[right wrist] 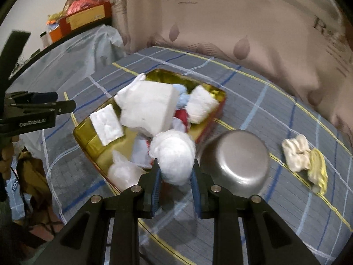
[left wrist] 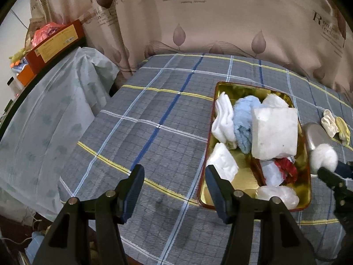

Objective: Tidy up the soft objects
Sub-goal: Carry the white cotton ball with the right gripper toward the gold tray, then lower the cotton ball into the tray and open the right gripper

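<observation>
A gold tin tray (left wrist: 305, 154) (right wrist: 88, 142) lies on the plaid bed and holds several soft things: white socks (left wrist: 222, 119), a blue fluffy cloth (left wrist: 242, 119), a white foam block (left wrist: 274, 130) (right wrist: 147, 108), a white pad (left wrist: 222, 163) (right wrist: 107, 124), a red-and-white item (left wrist: 284, 167) and a clear plastic bag (left wrist: 278, 195) (right wrist: 123, 173). My right gripper (right wrist: 175, 172) (left wrist: 326, 170) is shut on a white cotton ball (right wrist: 173, 156) (left wrist: 324, 158), held above the tray's near right edge. My left gripper (left wrist: 174, 174) is open and empty, left of the tray.
An upturned steel bowl (right wrist: 236, 161) (left wrist: 315, 135) sits just right of the tray. Cream and yellow scrunchies (right wrist: 305, 161) (left wrist: 335, 124) lie further right. A patterned curtain (left wrist: 198, 17) hangs behind the bed. A covered side table with boxes (left wrist: 55, 42) stands at left.
</observation>
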`<state>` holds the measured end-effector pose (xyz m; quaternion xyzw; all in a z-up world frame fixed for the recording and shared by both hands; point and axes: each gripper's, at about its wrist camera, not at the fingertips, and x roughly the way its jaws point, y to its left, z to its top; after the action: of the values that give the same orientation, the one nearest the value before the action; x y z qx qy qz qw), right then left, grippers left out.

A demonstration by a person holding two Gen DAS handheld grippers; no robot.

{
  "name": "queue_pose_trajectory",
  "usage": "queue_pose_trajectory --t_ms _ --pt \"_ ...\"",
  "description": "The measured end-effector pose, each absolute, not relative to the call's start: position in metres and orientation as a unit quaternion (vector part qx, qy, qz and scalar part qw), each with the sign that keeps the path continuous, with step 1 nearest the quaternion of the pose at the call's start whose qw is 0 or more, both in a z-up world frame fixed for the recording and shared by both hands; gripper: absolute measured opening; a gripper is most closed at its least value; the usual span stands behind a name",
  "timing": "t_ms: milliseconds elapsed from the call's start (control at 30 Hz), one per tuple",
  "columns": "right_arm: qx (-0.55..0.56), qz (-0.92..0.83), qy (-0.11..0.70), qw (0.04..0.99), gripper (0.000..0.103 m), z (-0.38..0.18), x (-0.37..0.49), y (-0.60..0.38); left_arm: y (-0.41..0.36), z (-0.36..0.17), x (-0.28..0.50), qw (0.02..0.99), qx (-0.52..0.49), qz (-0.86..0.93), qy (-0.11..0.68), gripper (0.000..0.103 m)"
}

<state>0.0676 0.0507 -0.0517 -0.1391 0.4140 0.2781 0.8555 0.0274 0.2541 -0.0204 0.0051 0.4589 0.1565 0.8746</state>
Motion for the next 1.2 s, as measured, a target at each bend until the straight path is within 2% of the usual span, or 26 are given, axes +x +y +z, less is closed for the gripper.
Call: queue_pose_trajectory --t_ms 667,767,867,933,1200 --pt "-0.16 0.275 0.45 0.835 0.023 -0.09 0.104 0.114 0.265 -0.016 0.025 0.874 -0.009 0.162 0.457 0.059" --pt "-0.166 0.276 0.448 0.834 0.026 -0.09 0.101 0.116 0.266 -0.017 0.025 0.874 -0.01 0.162 0.459 0.059" --pt "-0.161 0.277 0.443 0.837 0.038 -0.086 0.099 0.115 0.266 -0.017 0.025 0.873 -0.011 0.163 0.46 0.059" --pt "-0.158 0.277 0.435 0.842 0.052 -0.081 0.095 0.113 0.266 -0.018 0.025 0.872 -0.011 0.163 0.461 0.059" --pt "-0.149 0.296 0.407 0.851 0.063 -0.054 0.078 0.107 0.266 -0.02 0.025 0.873 -0.007 0.161 0.46 0.059"
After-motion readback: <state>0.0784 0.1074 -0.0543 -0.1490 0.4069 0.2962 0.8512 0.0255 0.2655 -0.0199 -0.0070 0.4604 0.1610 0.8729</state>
